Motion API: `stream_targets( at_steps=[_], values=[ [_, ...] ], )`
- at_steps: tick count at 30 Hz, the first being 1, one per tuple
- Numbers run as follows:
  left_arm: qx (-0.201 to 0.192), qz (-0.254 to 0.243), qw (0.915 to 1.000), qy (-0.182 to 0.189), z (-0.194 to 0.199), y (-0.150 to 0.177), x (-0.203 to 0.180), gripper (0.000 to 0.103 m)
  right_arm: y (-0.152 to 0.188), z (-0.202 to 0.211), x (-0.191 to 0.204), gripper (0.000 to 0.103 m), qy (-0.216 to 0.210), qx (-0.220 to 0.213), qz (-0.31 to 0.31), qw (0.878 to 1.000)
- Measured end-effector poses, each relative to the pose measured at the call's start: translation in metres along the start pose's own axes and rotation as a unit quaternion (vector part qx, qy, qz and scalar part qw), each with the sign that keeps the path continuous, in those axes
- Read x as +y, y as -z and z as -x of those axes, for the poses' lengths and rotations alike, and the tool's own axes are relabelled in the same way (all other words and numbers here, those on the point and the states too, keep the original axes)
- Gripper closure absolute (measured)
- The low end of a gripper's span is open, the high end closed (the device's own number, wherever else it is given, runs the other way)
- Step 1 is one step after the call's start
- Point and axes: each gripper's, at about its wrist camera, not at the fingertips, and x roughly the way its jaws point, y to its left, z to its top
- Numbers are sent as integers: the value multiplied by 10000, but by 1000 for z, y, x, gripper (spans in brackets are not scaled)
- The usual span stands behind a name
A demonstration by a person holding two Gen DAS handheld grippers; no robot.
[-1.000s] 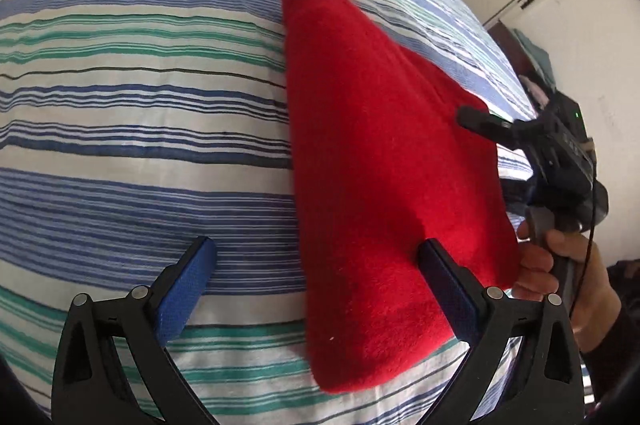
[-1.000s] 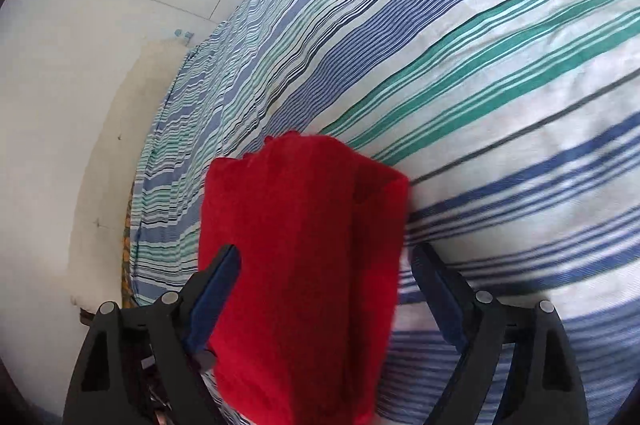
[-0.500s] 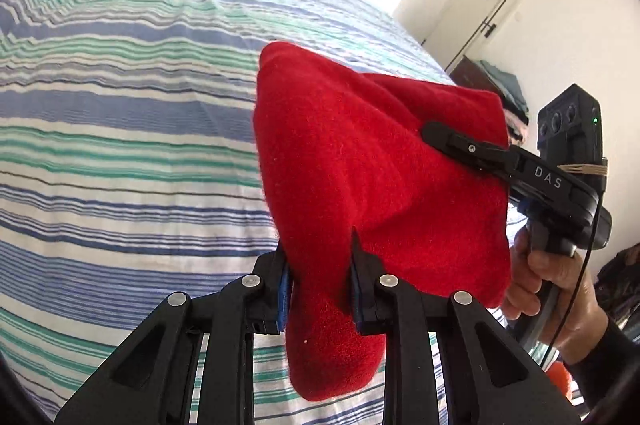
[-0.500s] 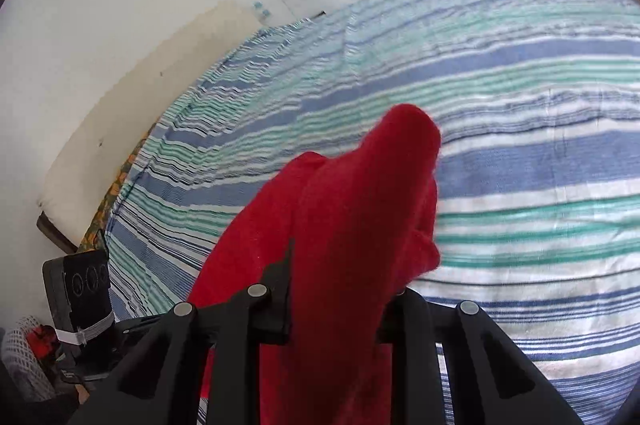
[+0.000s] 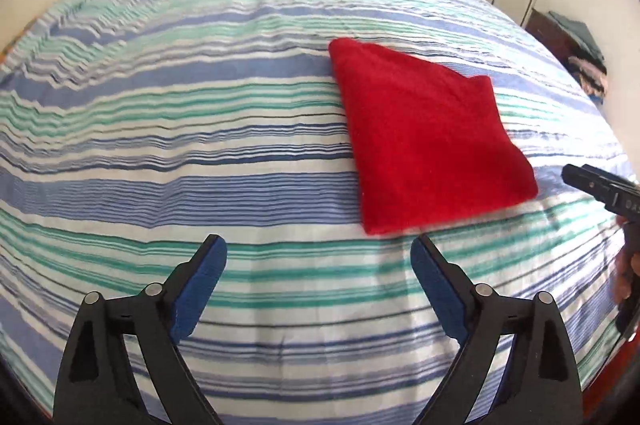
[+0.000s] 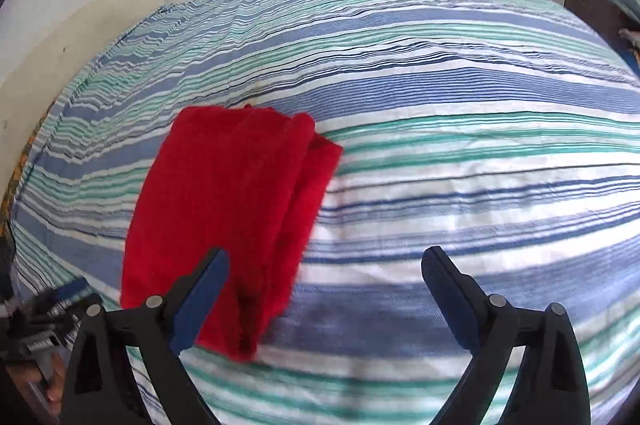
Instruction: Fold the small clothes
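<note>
Bed [image 5: 200, 153] big, striped cover, fills both views.
Red cloth [image 5: 428, 141] folded flat on bed, nothing on it.
From left gripper [image 5: 318, 257]: cloth at 1 o'clock, just ahead, not touching. Long side runs 11 to 5.
From right gripper [image 6: 324, 267]: cloth at 10 o'clock, its near end behind left finger; looks nearer.
Both grippers: jaws opening wide, nothing between them.
Clothes pile [image 5: 586, 49] far off at 2 o'clock.
Nothing blocks way.

Folded red fleecy cloth [image 5: 428, 137], flat and free on the striped bedspread [image 5: 200, 153]
</note>
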Motion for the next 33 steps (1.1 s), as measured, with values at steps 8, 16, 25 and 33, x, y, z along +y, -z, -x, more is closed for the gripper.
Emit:
stream_targets(
  at_steps=[8, 16, 25, 33],
  values=[
    [-745, -667, 9918, -798, 66, 42, -24, 2, 82, 98, 31, 1, 156, -227, 240, 9993],
    [-730, -959, 9849, -1243, 117, 77, -36, 2, 121, 148, 68, 1, 328, -36, 467, 9984],
    [194, -218, 9993, -241, 146, 81, -14, 2, 138, 193, 120, 1, 355, 55, 1084, 9935],
    [637, 81, 9977, -212, 167, 79, -8, 1, 146, 223, 137, 1, 210, 330, 1238, 9915]
  ],
)
